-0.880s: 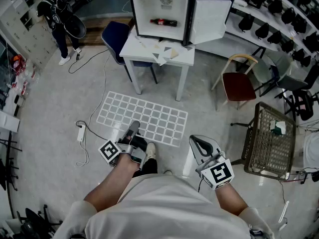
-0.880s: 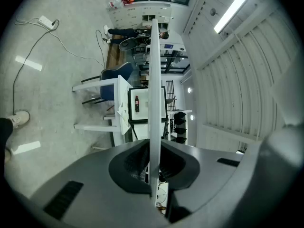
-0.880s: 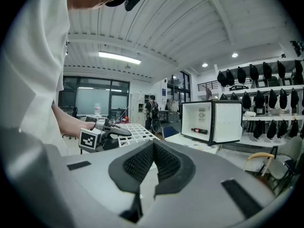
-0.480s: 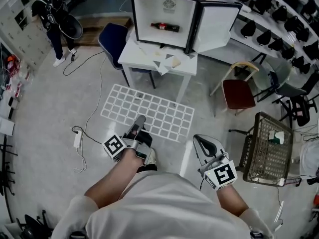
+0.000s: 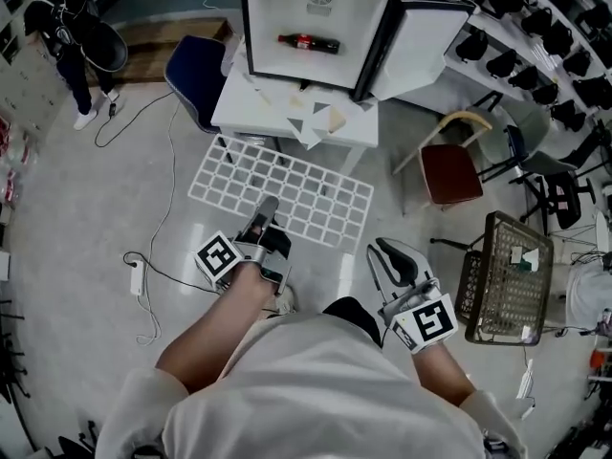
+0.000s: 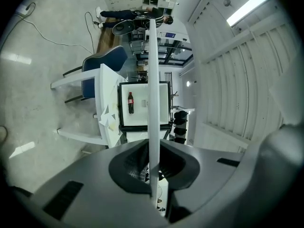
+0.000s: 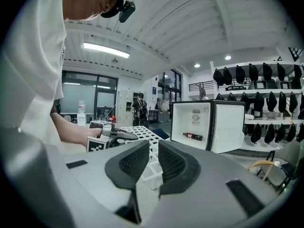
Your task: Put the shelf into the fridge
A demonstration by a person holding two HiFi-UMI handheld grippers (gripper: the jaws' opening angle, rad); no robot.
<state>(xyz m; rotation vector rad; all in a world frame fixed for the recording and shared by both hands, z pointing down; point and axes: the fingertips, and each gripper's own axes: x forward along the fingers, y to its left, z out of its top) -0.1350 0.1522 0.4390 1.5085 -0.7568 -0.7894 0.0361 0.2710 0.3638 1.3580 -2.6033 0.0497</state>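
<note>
The white grid shelf (image 5: 287,194) hangs roughly level above the floor, just short of the white table (image 5: 249,113). My left gripper (image 5: 266,208) is shut on its near edge. In the left gripper view the shelf (image 6: 153,80) runs edge-on between the pads of the left gripper (image 6: 153,148). The open fridge (image 5: 316,8) stands on the table with a cola bottle (image 5: 308,42) lying inside. My right gripper (image 5: 382,251) hovers to the right of the shelf. Its jaws stand a little apart with nothing between them, as the right gripper view (image 7: 153,158) shows. From there the shelf (image 7: 142,139) lies left of the fridge (image 7: 194,122).
Paper scraps (image 5: 316,118) lie on the table in front of the fridge. A blue chair (image 5: 196,75) stands left of the table and a red-seated chair (image 5: 449,165) to its right. A wire basket (image 5: 502,275) sits near right. A power strip with its cable (image 5: 134,275) lies on the floor at left, and a person (image 5: 67,36) stands far left.
The left gripper has carried the shelf off the floor and forward toward the table and fridge. The right gripper has come forward alongside, and the fridge now looks nearer.
</note>
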